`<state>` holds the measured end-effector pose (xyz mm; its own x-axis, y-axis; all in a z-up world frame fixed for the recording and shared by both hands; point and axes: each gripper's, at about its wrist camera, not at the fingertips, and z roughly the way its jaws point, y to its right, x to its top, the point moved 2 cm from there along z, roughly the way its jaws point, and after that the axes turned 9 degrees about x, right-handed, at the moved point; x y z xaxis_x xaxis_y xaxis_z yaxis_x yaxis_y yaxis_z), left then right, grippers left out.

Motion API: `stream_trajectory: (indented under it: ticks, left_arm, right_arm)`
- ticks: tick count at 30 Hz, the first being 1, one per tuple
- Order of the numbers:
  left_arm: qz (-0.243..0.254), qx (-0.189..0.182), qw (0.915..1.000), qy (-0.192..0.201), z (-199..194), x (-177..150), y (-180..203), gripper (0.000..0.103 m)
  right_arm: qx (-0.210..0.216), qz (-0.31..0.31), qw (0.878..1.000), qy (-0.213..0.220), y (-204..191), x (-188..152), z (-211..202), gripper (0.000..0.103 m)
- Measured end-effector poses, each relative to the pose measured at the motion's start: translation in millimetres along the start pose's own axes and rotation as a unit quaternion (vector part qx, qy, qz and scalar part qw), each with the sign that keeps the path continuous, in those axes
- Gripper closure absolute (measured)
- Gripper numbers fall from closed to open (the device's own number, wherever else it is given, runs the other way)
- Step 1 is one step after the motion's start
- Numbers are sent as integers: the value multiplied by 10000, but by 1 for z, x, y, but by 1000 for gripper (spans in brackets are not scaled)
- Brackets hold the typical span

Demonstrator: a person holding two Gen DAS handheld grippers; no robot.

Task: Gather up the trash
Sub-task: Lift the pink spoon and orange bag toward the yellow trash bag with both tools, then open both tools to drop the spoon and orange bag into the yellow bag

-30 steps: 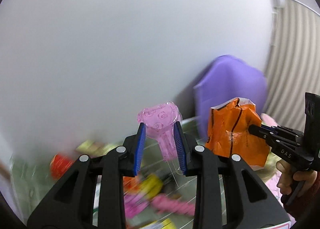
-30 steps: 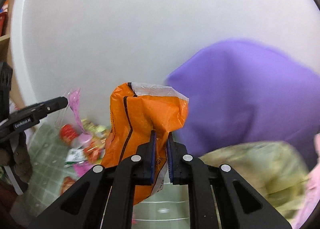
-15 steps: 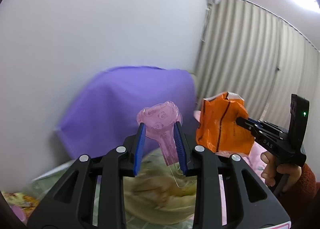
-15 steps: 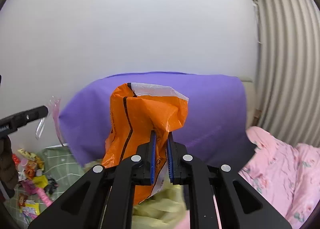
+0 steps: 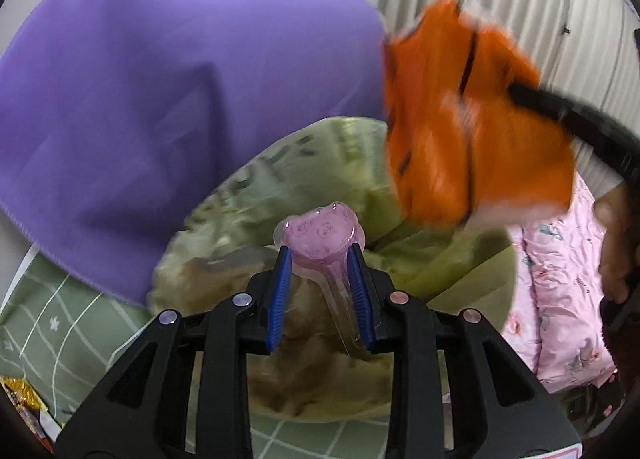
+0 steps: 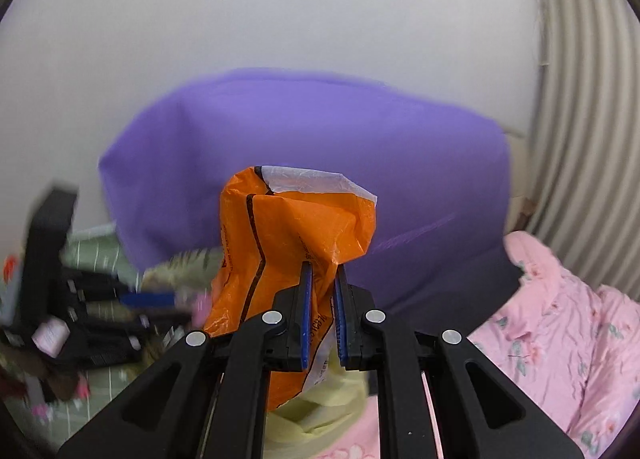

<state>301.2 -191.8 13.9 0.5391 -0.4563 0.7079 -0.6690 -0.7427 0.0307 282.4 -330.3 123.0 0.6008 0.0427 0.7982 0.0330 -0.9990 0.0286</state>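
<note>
We held a pink wrapper (image 5: 322, 237) clamped between the blue pads of our left gripper (image 5: 320, 291), its rounded clear-plastic top standing up above the fingertips and its narrow stem running down between them. Our right gripper (image 6: 322, 307) was closed tight on an orange bag (image 6: 288, 251), pinching a fold of it low down so that the crumpled body and its white torn edge rose above and to the left of the jaws. From the left wrist view the same orange bag (image 5: 472, 131) hung blurred at the upper right, higher than the pink wrapper and apart from it. Beneath both lay a pale yellow-green bag (image 5: 280, 195), its wide rumpled mouth directly under the pink wrapper. A purple cloth (image 5: 168, 91) draped over something bulky stood behind it against the white wall, overhanging the green sheet (image 5: 60, 323) along its back edge. A pink flowered quilt (image 6: 560, 331) filled the right side, under the ribbed curtain (image 6: 588, 139). Some loose wrappers (image 5: 24, 399) lay at the near left corner of the green sheet.
</note>
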Motion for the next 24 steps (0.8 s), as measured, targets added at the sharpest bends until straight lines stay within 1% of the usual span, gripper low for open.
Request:
stream_trajectory:
  ticks: [2,5,8,12,14,15,16,19,21,24]
  left_arm:
    - [-54,-1,10000,-77,8,-1,-14,76]
    - [-53,36,9999,-144,12,-3,-16,76]
    - [-7,46,9999,-118,11,-4,-16,76]
    - [-14,20,9999,-111,12,-1,-16,76]
    - [-16,-18,9999,-123,16,1,-6,76]
    - [-20,-48,9999,-143,23,10,2,76]
    - [-31,-78,9998,-157,25,8,-2,76]
    - [-50,-179,9996,-199,37,12,7,76]
    - [-47,-198,9996,-211,38,11,6,76]
    - [-48,-180,9996,-191,34,18,8,75]
  right_arm:
    - [231,-113,9991,-348,-11,-13,25,92]
    - [403,-213,9960,-768,-23,-35,55,92]
    - [515,-182,9937,-974,-23,-45,69,92]
    - [531,-214,9924,-1093,-26,-50,71,92]
    - [466,-196,9925,-1117,-25,-53,70,92]
    - [426,-164,9926,-1123,-23,-54,69,92]
    - [378,-92,9930,-1116,-19,-55,67,92]
    - [373,99,9931,-1108,-9,-60,61,92]
    - [351,136,9932,-1100,-6,-60,58,92]
    - [312,180,9937,-1063,-4,-59,53,92]
